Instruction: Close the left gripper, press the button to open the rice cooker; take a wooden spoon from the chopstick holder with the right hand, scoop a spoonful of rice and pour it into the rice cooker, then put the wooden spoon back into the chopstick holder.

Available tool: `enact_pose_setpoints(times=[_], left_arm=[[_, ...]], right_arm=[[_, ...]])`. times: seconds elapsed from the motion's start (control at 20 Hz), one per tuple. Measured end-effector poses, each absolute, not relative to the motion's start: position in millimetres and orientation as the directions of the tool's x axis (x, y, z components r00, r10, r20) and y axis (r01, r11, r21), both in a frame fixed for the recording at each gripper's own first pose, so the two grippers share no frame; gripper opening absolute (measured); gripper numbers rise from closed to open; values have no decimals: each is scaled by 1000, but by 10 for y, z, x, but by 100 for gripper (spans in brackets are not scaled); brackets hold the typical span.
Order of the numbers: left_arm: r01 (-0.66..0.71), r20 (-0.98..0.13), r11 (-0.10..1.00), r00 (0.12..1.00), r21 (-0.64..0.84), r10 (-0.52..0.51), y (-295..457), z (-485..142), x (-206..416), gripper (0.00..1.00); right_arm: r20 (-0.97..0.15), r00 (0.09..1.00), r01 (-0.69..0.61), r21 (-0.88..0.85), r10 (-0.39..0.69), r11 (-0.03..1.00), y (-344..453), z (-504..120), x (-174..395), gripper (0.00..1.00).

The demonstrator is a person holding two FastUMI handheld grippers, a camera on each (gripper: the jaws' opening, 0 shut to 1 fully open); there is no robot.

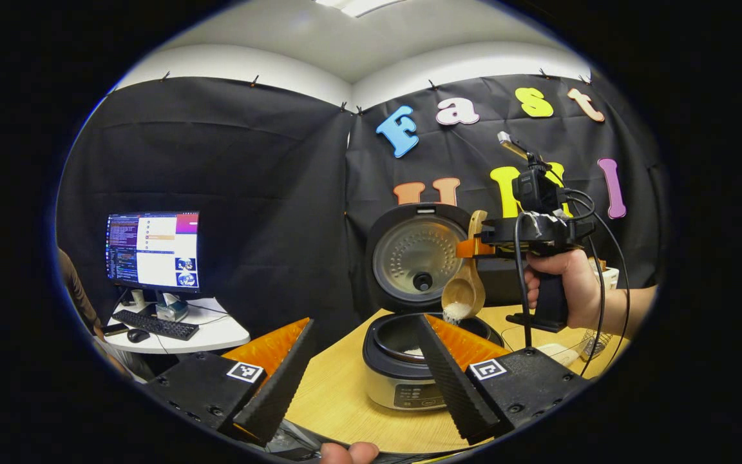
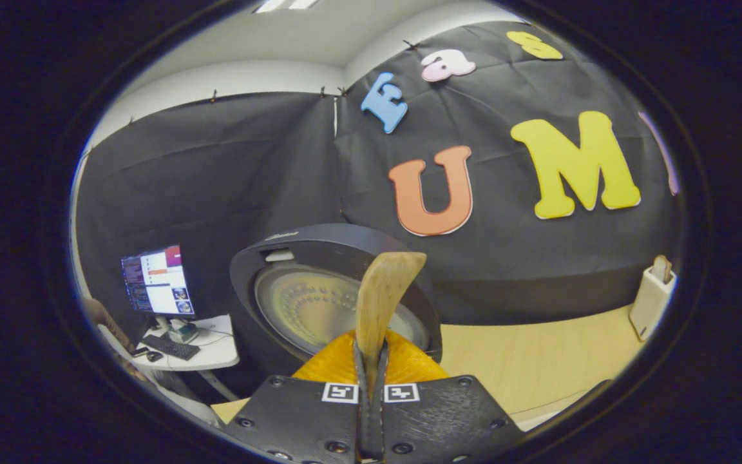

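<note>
Pouring step: right gripper (image 2: 371,361) clamping wooden spoon (image 1: 465,283), tipping rice into rice cooker (image 1: 403,361) below it; left gripper (image 1: 358,361) gaping, empty. Next: return to the chopstick holder (image 2: 651,299).

The right gripper (image 1: 474,248), held level in a hand (image 1: 567,290), is clamped tight, while the left gripper (image 1: 364,361) gapes wide.

The left gripper (image 1: 358,367) has two black blocks studded with screws, each bearing a small square black-and-white marker, and long wedge-shaped fingers with ribbed inner faces. Across the table, the right gripper (image 1: 474,248) is a black pistol-grip unit topped by a small boxy camera, with black cables looping down from it. The hand (image 1: 567,287) on it has a bare forearm. In the right gripper view, the right gripper (image 2: 371,370) carries the same paired markers and screws.
</note>
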State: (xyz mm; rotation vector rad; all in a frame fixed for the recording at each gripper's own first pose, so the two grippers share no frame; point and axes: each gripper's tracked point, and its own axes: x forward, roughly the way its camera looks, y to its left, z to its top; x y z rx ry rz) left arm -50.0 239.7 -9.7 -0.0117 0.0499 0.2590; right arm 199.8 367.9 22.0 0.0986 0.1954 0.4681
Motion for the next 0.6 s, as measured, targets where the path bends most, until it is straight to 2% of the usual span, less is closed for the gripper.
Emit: enact_pose_setpoints(times=[0.3, 0.6], left_arm=[[-245, -43, 969, 969, -25, 244, 2398, -81, -507, 100], [-243, -35, 968, 970, -64, 241, 2379, -43, -524, 100]], right_arm=[[-65, 894, -448, -73, 444, 891, 3783, 474, 1939, 0], [-60, 887, -453, -300, 457, 840, 3997, 482, 1838, 0]])
